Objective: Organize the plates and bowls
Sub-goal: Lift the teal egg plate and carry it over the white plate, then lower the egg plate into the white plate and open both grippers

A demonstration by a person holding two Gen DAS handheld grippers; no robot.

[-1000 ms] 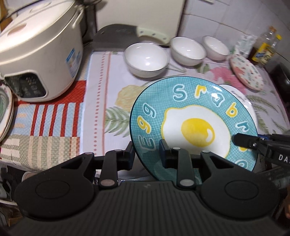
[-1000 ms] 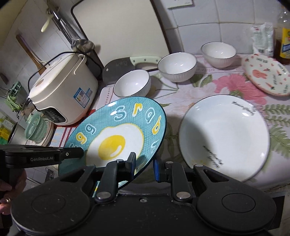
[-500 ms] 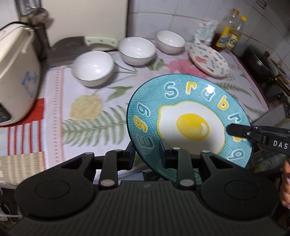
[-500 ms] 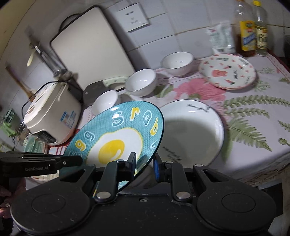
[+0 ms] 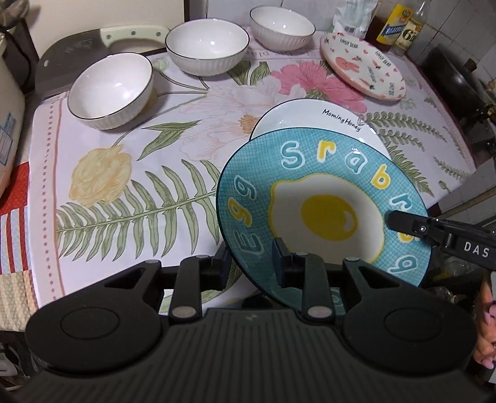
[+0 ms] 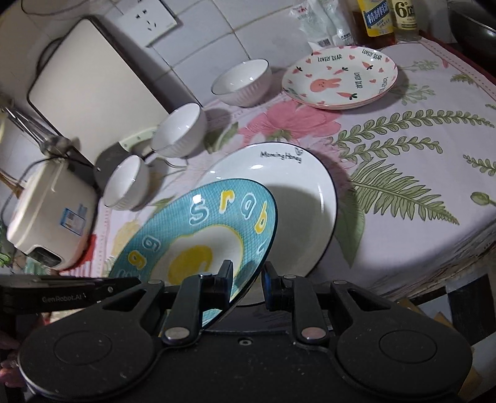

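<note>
Left hand-held gripper [image 5: 249, 263] is clamping the near-left rim of the blue egg plate [image 5: 325, 207], one finger under it, one on top. Right hand-held gripper [image 6: 247, 279] is pinching the same plate's [image 6: 198, 229] opposite edge, jaws narrowed onto the rim; its finger is showing in the left view, resting on the plate's right side. Both are holding the plate tilted above the surface [image 5: 130, 173], overlapping the near part of the white plate [image 6: 279, 186].

Landmark is the white plate [image 5: 310, 116], lying flat on the floral cloth, lettered near its far rim. Left of it and a bit farther, a white ribbed bowl [image 5: 110, 90] is sitting upright. Beyond that, second bowl [image 5: 207, 48], then third bowl [image 5: 282, 28] behind the white plate, all apart from each other. Far right of the white plate, bunny plate [image 6: 339, 76] is lying flat; looks like more than one stacked, cannot tell how many. Behind it, bottles [image 6: 389, 18] and a white packet [image 6: 322, 26] are standing at the tiled wall. Far left of the white plate, rice cooker [image 6: 46, 223]; cleaver [image 5: 83, 52] lying behind the bowls; cutting board [image 6: 93, 90] leaning on the wall.
</note>
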